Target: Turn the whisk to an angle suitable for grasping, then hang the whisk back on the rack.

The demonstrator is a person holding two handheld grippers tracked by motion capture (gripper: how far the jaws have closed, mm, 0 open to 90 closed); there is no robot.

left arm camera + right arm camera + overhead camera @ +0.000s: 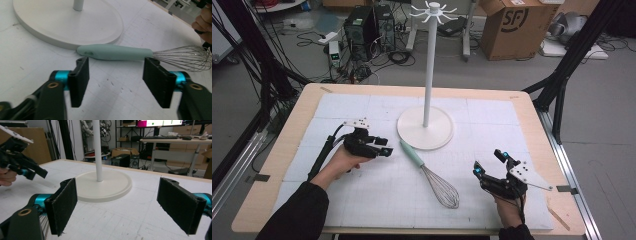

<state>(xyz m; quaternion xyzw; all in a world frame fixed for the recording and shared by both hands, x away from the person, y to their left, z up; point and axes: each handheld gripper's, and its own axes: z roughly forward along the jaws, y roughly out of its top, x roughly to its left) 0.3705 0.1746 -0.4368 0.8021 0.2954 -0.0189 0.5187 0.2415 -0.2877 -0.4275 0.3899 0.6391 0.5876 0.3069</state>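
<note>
A whisk (pixel 432 175) with a mint-green handle (pixel 117 52) and wire head lies on the white mat, handle end touching the base of a white hook stand (pixel 425 127). My left gripper (pixel 384 147) hovers just left of the handle, open. In the left gripper view its jaws (pixel 117 72) stand wide, short of the handle, with nothing between them. My right gripper (pixel 488 162) rests at the right of the whisk's wire head, open and empty. In the right gripper view its jaws (pixel 117 197) face the stand's base (pixel 105 185), and the left gripper (pixel 32 172) shows at the far left.
The stand's tall pole (pixel 428 70) rises mid-table with a ring of hooks (pixel 432 11) at its top. The white mat (pixel 362 200) covers most of the wooden table (pixel 277 150). Beyond the far edge are a cardboard box (pixel 512 27), computer cases (pixel 367 25) and floor cables.
</note>
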